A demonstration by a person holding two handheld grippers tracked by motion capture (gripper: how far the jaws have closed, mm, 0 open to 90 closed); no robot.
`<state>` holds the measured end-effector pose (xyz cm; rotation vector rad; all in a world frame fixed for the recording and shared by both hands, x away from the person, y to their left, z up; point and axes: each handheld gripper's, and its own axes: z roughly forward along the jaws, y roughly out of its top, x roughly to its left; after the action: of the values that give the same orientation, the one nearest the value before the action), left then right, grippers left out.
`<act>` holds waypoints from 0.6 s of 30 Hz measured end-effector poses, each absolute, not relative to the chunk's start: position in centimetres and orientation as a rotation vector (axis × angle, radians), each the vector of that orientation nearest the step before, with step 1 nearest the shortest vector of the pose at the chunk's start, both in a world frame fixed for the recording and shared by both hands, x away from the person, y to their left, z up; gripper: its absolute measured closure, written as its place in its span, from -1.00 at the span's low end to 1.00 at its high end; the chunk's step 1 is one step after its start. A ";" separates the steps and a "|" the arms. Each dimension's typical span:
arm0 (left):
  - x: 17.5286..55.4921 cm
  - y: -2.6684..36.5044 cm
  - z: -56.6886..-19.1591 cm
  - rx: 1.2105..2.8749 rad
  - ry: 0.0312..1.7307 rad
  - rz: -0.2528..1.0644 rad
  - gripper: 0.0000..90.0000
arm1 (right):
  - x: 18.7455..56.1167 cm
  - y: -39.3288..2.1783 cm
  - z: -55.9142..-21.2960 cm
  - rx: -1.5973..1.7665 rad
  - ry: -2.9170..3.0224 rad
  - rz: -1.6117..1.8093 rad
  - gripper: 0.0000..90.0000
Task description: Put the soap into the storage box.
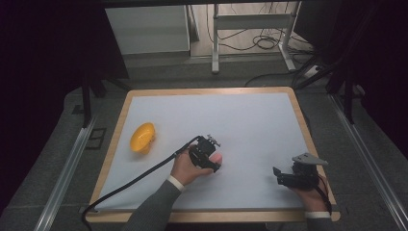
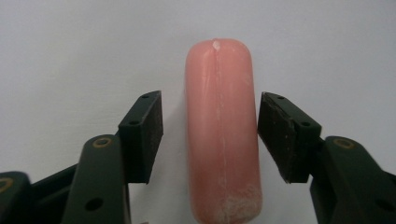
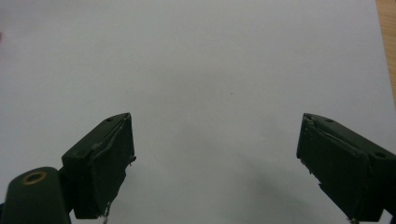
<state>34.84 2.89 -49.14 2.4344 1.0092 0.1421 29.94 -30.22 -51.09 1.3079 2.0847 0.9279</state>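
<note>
Nearest us lies one pink sausage (image 2: 223,135), lengthwise between the two black jaws of the left gripper (image 2: 210,135); small gaps remain on both sides, so it is not yet gripped. It rests on the white sheet (image 1: 250,125) near the table's middle. One yellow bowl (image 1: 142,137) sits well apart. The right gripper (image 3: 215,154) gapes empty. We read no writing.

Overhead camera faces forward; tongs cameras hug the white mat (image 1: 240,125).
</note>
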 end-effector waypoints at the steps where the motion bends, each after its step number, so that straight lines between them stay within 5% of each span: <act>1: 34.8 2.9 -49.1 2.434 1.009 0.142 0.01 | 29.9 -30.2 -51.1 1.308 2.085 0.928 -0.75; 6: 34.8 2.5 -49.8 2.434 1.021 0.130 0.26 | 29.9 -30.3 -51.1 1.311 2.078 0.925 -0.75; 18: 34.7 2.7 -49.5 2.412 1.017 0.146 0.33 | 29.8 -30.4 -50.9 1.313 2.066 0.926 -0.75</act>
<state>34.66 2.73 -49.48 2.4118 1.0170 0.1458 29.82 -30.42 -50.92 1.3133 2.0659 0.9257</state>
